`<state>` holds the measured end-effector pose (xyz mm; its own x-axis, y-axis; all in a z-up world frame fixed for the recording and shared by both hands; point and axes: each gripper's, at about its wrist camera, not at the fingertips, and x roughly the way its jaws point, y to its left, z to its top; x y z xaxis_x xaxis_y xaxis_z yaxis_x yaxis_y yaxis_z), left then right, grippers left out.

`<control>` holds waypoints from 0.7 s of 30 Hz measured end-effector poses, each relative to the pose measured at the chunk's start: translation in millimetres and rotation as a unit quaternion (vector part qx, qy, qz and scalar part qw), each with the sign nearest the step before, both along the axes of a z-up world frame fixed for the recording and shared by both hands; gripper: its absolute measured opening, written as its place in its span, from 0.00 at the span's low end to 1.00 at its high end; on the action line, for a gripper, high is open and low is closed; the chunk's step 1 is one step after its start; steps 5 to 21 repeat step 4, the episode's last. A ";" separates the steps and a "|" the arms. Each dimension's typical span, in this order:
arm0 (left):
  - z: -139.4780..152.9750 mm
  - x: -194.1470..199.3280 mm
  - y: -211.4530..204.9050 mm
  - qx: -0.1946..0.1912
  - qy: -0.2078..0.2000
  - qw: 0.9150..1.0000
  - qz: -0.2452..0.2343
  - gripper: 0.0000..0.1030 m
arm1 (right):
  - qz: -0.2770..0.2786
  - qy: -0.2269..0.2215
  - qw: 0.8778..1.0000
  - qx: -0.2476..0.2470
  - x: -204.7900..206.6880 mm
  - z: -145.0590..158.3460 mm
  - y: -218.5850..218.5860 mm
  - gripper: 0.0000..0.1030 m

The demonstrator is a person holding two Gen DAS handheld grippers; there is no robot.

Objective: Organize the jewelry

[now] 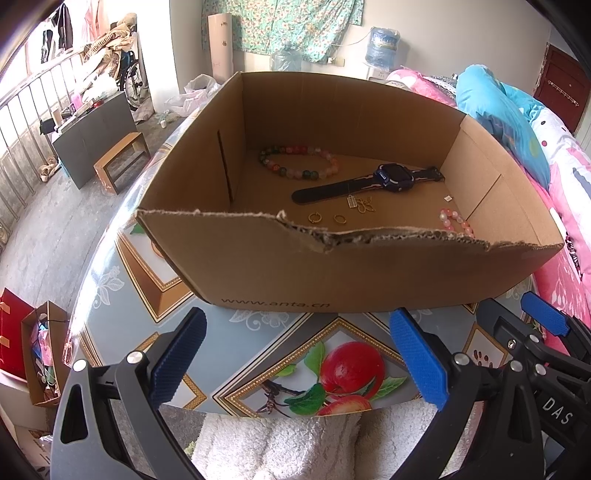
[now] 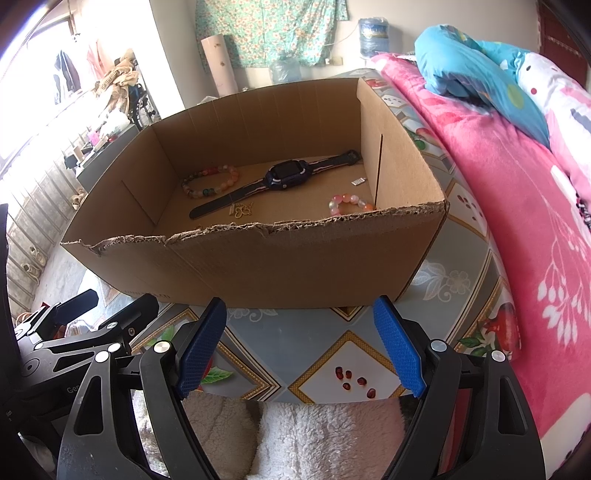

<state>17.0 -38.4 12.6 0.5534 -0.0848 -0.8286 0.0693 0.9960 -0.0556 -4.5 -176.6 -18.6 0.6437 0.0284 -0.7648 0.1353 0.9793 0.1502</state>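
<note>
Jewelry, loose in an open cardboard box (image 1: 332, 273) on the table (image 1: 258, 354).
Nearest: left hand-held gripper (image 1: 295, 358) and right hand-held gripper (image 2: 301, 347), both spread, empty. Inside: two rings (image 1: 315, 218), pink bracelet (image 1: 456, 221), watch (image 1: 391, 179), mixed-bead bracelet (image 1: 295, 162).

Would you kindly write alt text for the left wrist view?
An open cardboard box on a fruit-patterned table holds a bead bracelet, a dark watch, two gold rings and a pink bracelet. The left gripper hangs open before it, empty.

Sunlit window bars (image 1: 22, 122) left; floral curtain (image 1: 280, 26) on wall; pink bedding (image 2: 517, 192) right; concrete floor (image 1: 55, 229).
</note>
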 end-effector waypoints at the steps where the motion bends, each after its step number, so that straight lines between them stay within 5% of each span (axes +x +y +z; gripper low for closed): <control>1: 0.3 -0.4 -0.3 0.000 -0.001 1.000 0.000 0.94 | 0.000 0.000 1.000 0.000 0.0 0.0 0.3 0.75; 21: 0.7 -1.3 -1.0 0.001 -0.004 1.000 0.001 0.95 | 0.000 0.000 1.000 0.000 -0.2 0.0 1.2 0.75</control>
